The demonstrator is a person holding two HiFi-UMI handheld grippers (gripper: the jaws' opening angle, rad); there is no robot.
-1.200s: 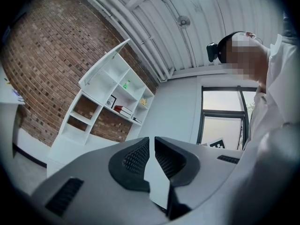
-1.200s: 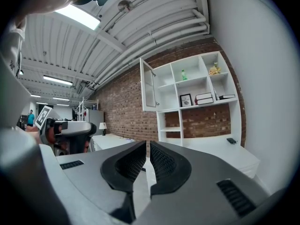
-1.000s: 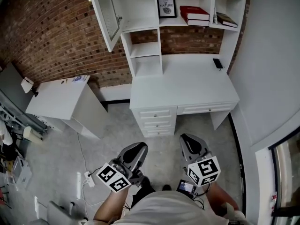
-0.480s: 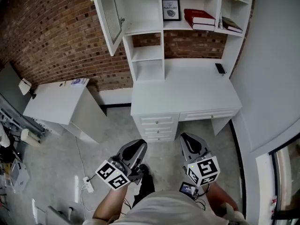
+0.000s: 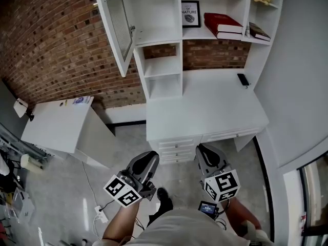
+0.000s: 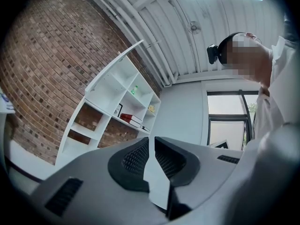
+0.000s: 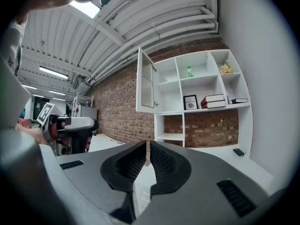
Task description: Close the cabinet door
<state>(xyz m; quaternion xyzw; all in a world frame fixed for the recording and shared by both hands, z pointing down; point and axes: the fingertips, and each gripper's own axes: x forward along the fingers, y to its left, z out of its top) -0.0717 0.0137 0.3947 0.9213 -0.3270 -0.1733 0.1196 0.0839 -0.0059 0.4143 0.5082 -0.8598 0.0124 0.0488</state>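
The white cabinet door with a pale glass panel stands swung open to the left of the white shelf unit, at the top of the head view. In the right gripper view the cabinet door is ahead and high, well beyond the jaws. My left gripper and right gripper are held low, side by side over the floor in front of the desk drawers. Both are shut with nothing between them, far below the door. The left gripper points up at the shelves, and the right gripper points about level.
A white desk with drawers stands under the shelves, with a black phone on it. Red books and a framed picture sit on a shelf. A white side table stands left by the brick wall. A power strip lies on the floor.
Both grippers and the person have moved forward toward the desk, which now lies closer beneath the head view. The jaws stay shut. The door has not moved.
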